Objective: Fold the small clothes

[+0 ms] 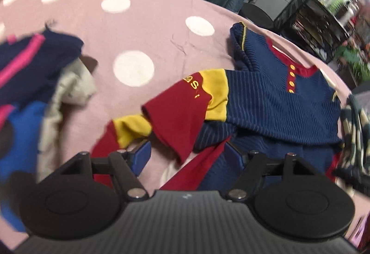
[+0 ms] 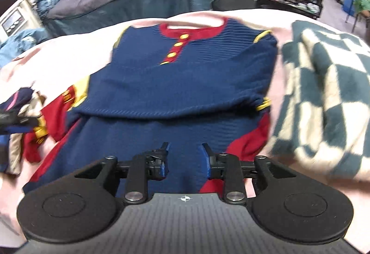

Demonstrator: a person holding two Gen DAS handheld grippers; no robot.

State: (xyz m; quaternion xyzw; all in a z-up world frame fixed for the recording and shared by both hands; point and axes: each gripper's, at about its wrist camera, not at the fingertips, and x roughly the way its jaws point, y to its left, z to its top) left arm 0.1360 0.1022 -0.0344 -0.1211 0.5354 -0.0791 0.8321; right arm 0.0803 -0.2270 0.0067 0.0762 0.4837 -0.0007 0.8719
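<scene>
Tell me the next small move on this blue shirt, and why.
Probably close the left tongs on the red and yellow sleeve and fold it in over the blue shirt. That sleeve sticks out crumpled onto the pink spotted cloth, and the left tongs stand open right at it. The right tongs are open over the hem, gripping nothing.

Both handheld units look like the same build. The left gripper has a ribbed dark grey body at 6 o'clock, two round matte black discs at 7 and 5, and black linkage arms pinned with shiny silver screws. Its finger pads are blue. The right gripper matches that, with blue-faced fingers on black clamp blocks, plus a small white crosshair mark on the body's top edge.
</scene>
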